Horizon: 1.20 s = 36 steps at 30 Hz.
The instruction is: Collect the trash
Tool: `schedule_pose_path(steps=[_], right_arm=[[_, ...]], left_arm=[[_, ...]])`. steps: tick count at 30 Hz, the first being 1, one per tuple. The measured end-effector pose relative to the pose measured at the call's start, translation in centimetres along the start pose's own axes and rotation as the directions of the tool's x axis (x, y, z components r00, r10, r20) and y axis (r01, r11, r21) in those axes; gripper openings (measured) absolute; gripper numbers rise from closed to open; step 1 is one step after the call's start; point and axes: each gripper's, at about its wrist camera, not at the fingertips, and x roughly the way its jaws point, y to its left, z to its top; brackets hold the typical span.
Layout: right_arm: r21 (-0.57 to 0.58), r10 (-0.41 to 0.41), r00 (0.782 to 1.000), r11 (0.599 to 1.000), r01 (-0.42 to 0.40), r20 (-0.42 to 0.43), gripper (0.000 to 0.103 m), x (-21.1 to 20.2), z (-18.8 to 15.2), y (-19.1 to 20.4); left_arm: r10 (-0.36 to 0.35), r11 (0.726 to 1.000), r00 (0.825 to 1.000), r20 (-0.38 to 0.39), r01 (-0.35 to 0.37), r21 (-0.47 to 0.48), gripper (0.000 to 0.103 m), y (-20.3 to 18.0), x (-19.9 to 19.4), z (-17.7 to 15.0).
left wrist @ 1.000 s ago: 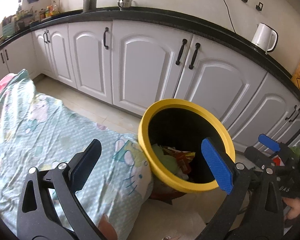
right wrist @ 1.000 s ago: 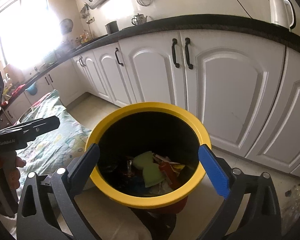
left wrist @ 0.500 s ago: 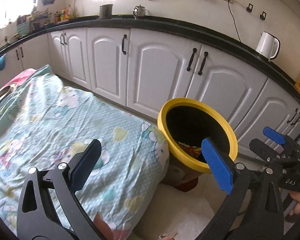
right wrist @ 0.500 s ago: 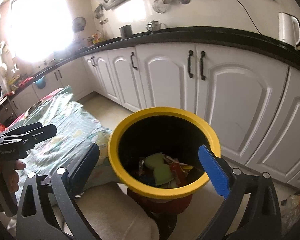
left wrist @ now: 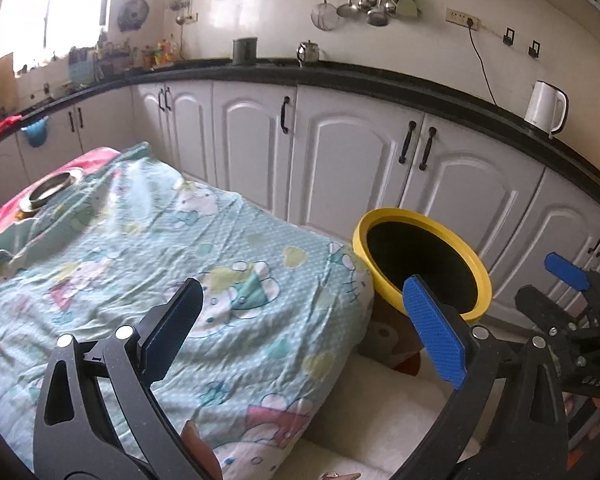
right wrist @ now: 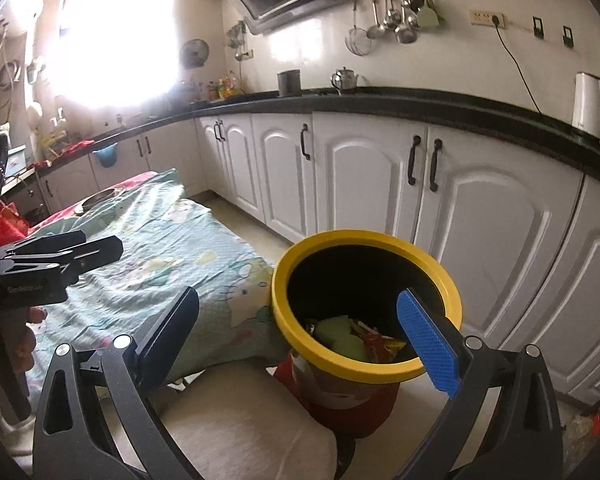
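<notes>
Both grippers, left (left wrist: 304, 334) and right (right wrist: 308, 330), have their fingers spread and empty. The bin (right wrist: 366, 306), part full of wrappers, stands beside the cloth-covered bench (left wrist: 140, 264). A careless swing could knock it over.

bin (right wrist: 366, 306): yellow rim, black inside, red base | trash (right wrist: 342, 336): green, red, yellow | cloth (left wrist: 148, 256): mint, cartoon print | cabinets (left wrist: 352, 168): white, black handles | countertop (left wrist: 380, 80): black | kettle (left wrist: 546, 106): white
</notes>
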Motion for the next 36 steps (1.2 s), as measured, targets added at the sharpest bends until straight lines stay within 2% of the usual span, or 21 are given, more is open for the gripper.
schedule_pose_path(steps=[7,12,17,20,24,27,29,36], right_arm=[[-0.029,0.02,0.999,0.999,-0.019,0.05,0.097,-1.7,-0.2,1.6],[0.003,0.008,0.994,1.0,-0.008,0.107,0.097,-2.9,-0.2,1.9],[0.026,-0.033,0.972,0.999,0.028,0.232,0.097,-4.5,-0.8,2.4],[-0.003,-0.034,0.963,0.999,0.036,0.266,0.097,-4.6,-1.3,3.2],[-0.036,-0.024,0.964,0.999,0.034,0.264,0.097,-3.9,-2.0,4.1],[-0.048,-0.018,0.976,0.998,0.029,0.217,0.097,-2.8,-2.5,4.6],[-0.07,-0.04,0.974,0.996,0.057,0.221,0.097,-2.5,-2.7,4.9],[-0.052,-0.056,0.969,0.996,0.07,0.24,0.097,-2.7,-2.8,4.7]], left_arm=[[0.019,1.0,0.997,0.077,-0.02,0.018,0.092,0.1,-2.3,-1.1],[0.028,0.999,0.99,0.137,-0.033,0.029,0.092,-0.1,-3.8,-2.3],[0.053,0.998,0.983,0.175,-0.058,0.022,0.092,0.0,-4.7,-3.7],[0.058,0.998,0.98,0.188,-0.06,0.004,0.092,0.3,-5.0,-4.4],[0.062,0.998,0.977,0.205,-0.063,0.0,0.092,0.4,-5.3,-4.7],[0.056,0.998,0.976,0.209,-0.056,-0.005,0.092,0.5,-5.3,-4.9],[0.054,0.999,0.977,0.207,-0.053,-0.01,0.092,0.6,-5.3,-4.9],[0.05,0.999,0.979,0.198,-0.047,-0.016,0.092,0.9,-5.2,-4.8]])
